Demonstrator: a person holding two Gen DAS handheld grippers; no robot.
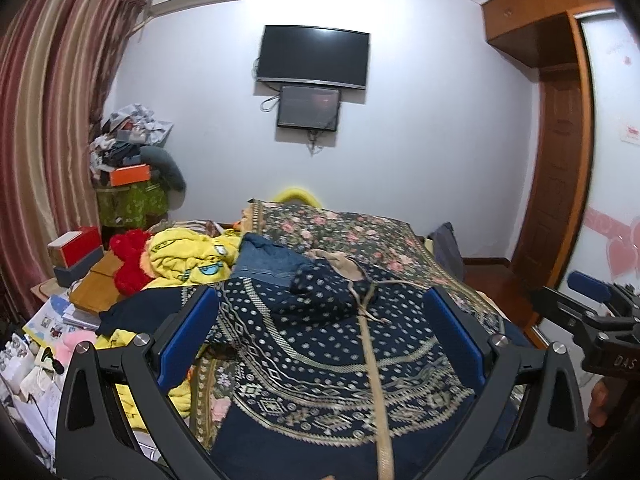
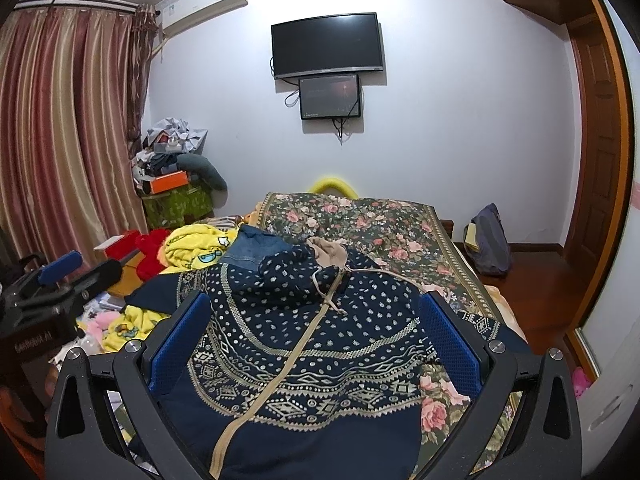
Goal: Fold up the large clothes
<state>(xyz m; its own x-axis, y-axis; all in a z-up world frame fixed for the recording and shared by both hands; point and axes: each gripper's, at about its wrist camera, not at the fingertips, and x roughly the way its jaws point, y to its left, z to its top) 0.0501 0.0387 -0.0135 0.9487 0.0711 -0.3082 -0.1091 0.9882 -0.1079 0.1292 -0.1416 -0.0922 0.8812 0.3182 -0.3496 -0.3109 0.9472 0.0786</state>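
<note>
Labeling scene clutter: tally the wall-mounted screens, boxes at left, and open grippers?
Wall screens: 2 (large TV, small monitor)
Boxes: 3 (orange box, red box, grey box)
Open grippers: 2 (left gripper, right gripper)
Total: 7

The left gripper [image 1: 320, 340] has two black, angular arms with triangular cut-outs, each ending in a blue textured pad; round silver screws sit at the joints, at about 8 and 4 o'clock. The right gripper [image 2: 316, 344] is built alike (its blue pads show a fine mesh grain). Its black body bears pale lettering, too blurred to read fully.
</note>
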